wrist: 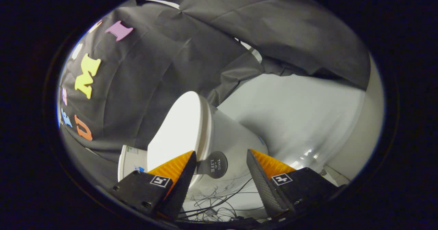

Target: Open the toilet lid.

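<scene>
Gripper view looks along the tongs [221, 161], whose fingers are spread apart with nothing pinched between them; just ahead of them stands the white toilet [236, 141], seen tilted; its lid [181, 127] lies closed over the seat, and the lid's front edge sits against the tip of the left finger [183, 175]; a round dark tab [214, 165] sticks out from the lid's rim into the gap between the fingers; the right finger [261, 175] is apart from the toilet; loose thin wires [219, 202] lie on the pale floor [294, 117] below; a black cloth wall [154, 72] hangs beyond.
</scene>
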A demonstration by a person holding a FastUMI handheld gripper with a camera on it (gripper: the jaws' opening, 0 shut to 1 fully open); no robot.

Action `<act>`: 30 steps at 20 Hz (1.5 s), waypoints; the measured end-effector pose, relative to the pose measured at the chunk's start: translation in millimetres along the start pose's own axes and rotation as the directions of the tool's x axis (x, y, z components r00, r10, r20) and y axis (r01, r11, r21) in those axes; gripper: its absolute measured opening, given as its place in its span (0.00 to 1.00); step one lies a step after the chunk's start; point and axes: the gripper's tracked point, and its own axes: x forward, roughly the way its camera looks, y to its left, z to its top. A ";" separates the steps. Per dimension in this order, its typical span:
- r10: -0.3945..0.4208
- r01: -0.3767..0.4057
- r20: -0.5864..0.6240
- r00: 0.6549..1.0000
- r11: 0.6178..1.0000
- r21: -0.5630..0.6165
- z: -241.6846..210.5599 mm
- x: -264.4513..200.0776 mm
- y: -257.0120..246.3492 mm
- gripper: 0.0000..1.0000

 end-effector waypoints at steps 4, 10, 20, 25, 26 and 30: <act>0.033 -0.032 -0.050 0.998 0.999 0.022 -11.7 4.4 3.9 0.80; 0.035 -0.037 -0.055 0.998 0.999 -0.029 -10.3 5.4 6.1 0.45; 0.148 -0.142 -0.054 0.987 0.984 0.111 -1.4 -2.4 8.9 0.12; 0.135 -0.131 -0.038 0.990 0.987 0.088 -1.5 -5.9 12.0 0.07; 0.133 -0.130 -0.035 0.991 0.988 0.081 -0.8 -5.9 16.0 0.07; 0.155 -0.153 -0.016 0.988 0.984 0.095 2.5 -14.5 25.8 0.04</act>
